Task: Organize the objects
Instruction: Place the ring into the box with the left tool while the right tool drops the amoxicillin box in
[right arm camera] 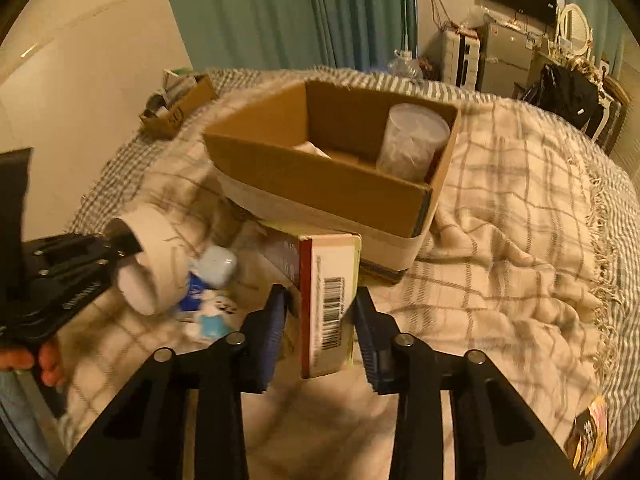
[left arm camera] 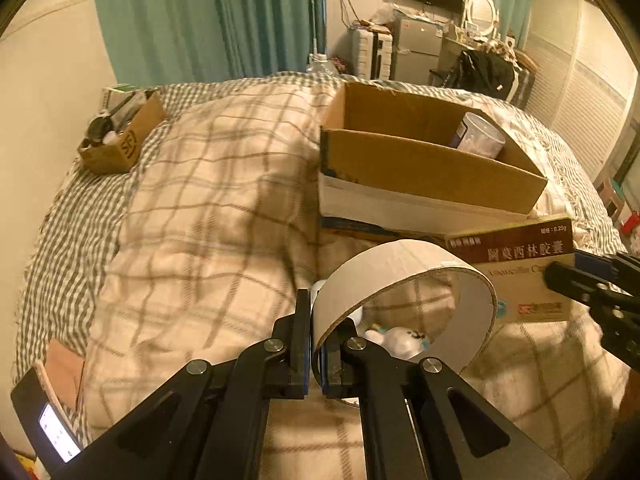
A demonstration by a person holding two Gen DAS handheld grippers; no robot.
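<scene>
Low in the left wrist frame, the left gripper (left arm camera: 316,344) pinches the wall of a wide tape roll (left arm camera: 404,292), jaws nearly closed on it. At centre bottom of the right wrist frame, the right gripper (right arm camera: 320,332) clamps a medicine box (right arm camera: 330,304) on both sides. Above them a cardboard box (right arm camera: 320,184) on the plaid blanket (right arm camera: 500,240) holds a clear jar (right arm camera: 412,140). Small toiletries (right arm camera: 212,280) lie lower left.

Between my black right fingers (right arm camera: 362,344) sat a cream box (right arm camera: 328,304) with a red stripe; ahead, a brown carton (right arm camera: 320,184) on a beige checked blanket (right arm camera: 500,240), before teal curtains (right arm camera: 280,12).
</scene>
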